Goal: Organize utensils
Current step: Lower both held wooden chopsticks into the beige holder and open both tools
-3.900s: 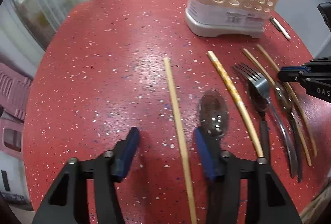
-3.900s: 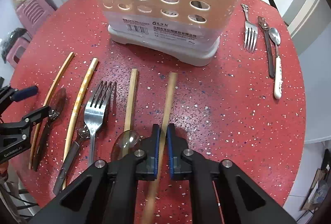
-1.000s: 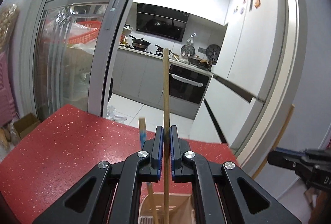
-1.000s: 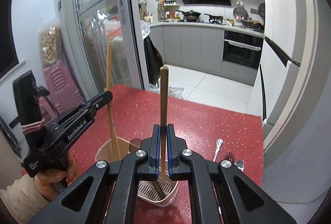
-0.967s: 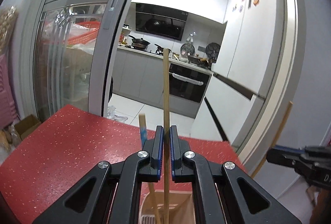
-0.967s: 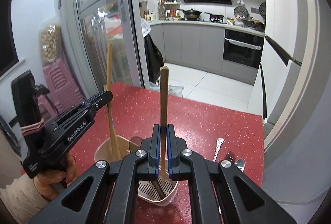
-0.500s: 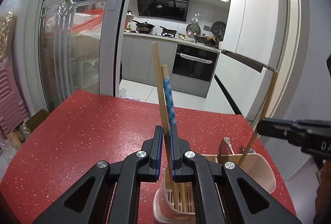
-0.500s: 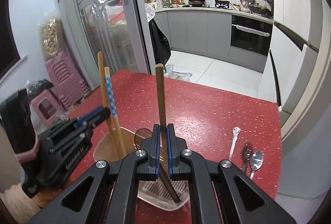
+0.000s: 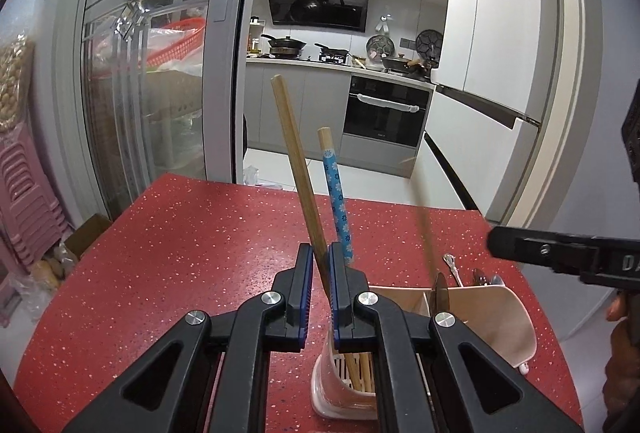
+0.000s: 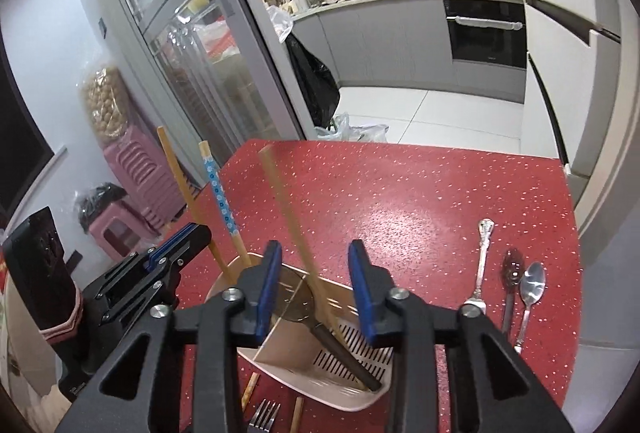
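Red speckled table (image 10: 420,201). On it, beige plastic utensil caddy (image 10: 328,389), partly filled: blue-patterned chopstick (image 10: 219,193) and dark spoon inside. Left tool (image 9: 318,269) clamped on plain wooden chopstick (image 9: 294,153), lower end in caddy. Right tool (image 10: 314,285) just opened, jaws apart; thin bamboo chopstick (image 10: 288,217) loose between, dropping in. Left outside: silver fork (image 10: 480,261), two spoons (image 10: 524,289), fork (image 10: 262,415) near caddy's front.

Glossy red speckled stone-look tabletop (image 10: 420,201), smooth beige plastic slotted utensil caddy (image 10: 320,373), matt plain wooden chopstick (image 9: 298,169), blue floral-patterned wooden chopstick (image 9: 338,201), shiny metal spoons (image 10: 530,289) at far right, matt black plastic gripper arms with blue pads (image 10: 268,285)
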